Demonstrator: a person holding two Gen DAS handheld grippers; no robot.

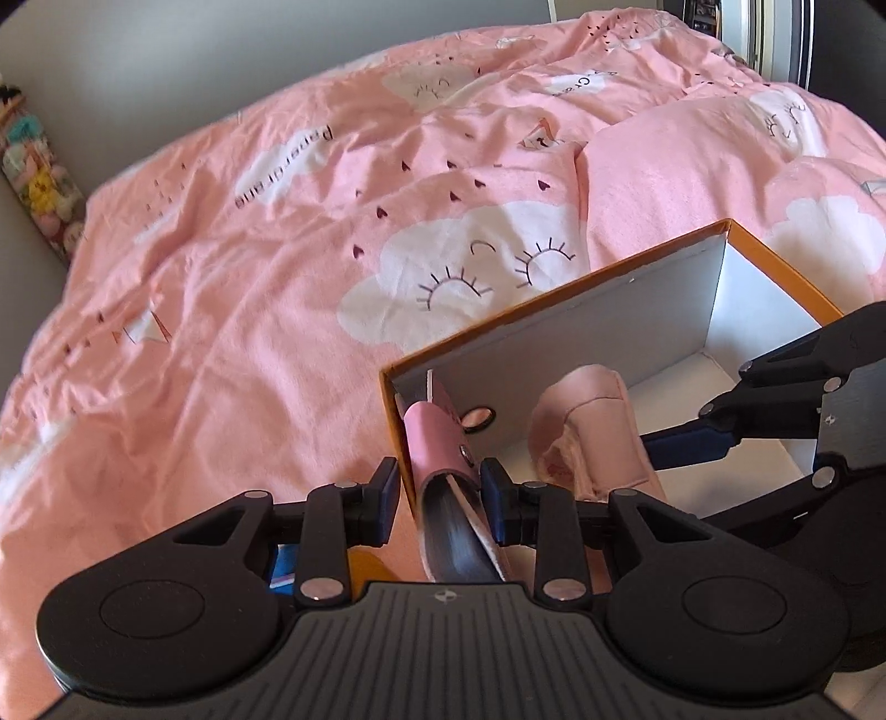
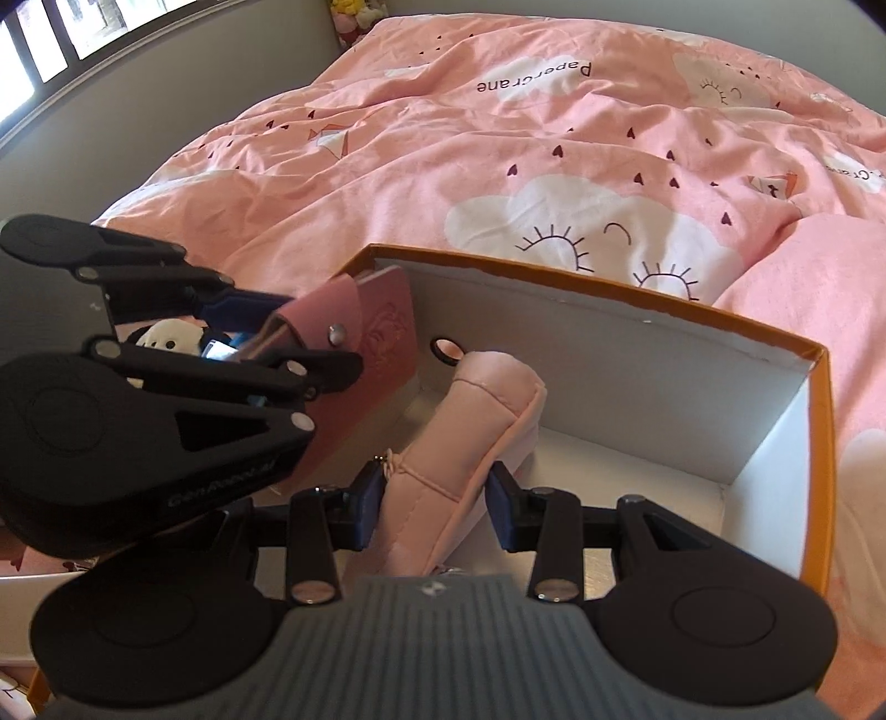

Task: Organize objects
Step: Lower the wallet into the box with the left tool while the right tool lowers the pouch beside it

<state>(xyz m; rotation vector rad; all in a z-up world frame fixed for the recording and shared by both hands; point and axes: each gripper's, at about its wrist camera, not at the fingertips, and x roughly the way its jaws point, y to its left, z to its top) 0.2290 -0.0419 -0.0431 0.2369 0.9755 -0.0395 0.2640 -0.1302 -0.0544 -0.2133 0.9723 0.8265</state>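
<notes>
An orange box [image 1: 554, 288] with white inner walls sits on the bed; it also shows in the right wrist view [image 2: 609, 288]. My left gripper [image 1: 440, 493] is shut on a pink leather notebook [image 1: 437, 443] with a snap strap, held at the box's left end, seen as well in the right wrist view [image 2: 382, 327]. My right gripper [image 2: 437, 498] is shut on a pink fabric pouch [image 2: 470, 410], which lies inside the box [image 1: 587, 421]. The two grippers are close together over the box.
A pink duvet [image 1: 277, 266] with cloud and heart prints covers the bed around the box. A small white and black plush toy [image 2: 166, 338] lies behind the left gripper. Plush toys [image 1: 39, 183] line the wall at far left. A window [image 2: 55, 33] is beyond the bed.
</notes>
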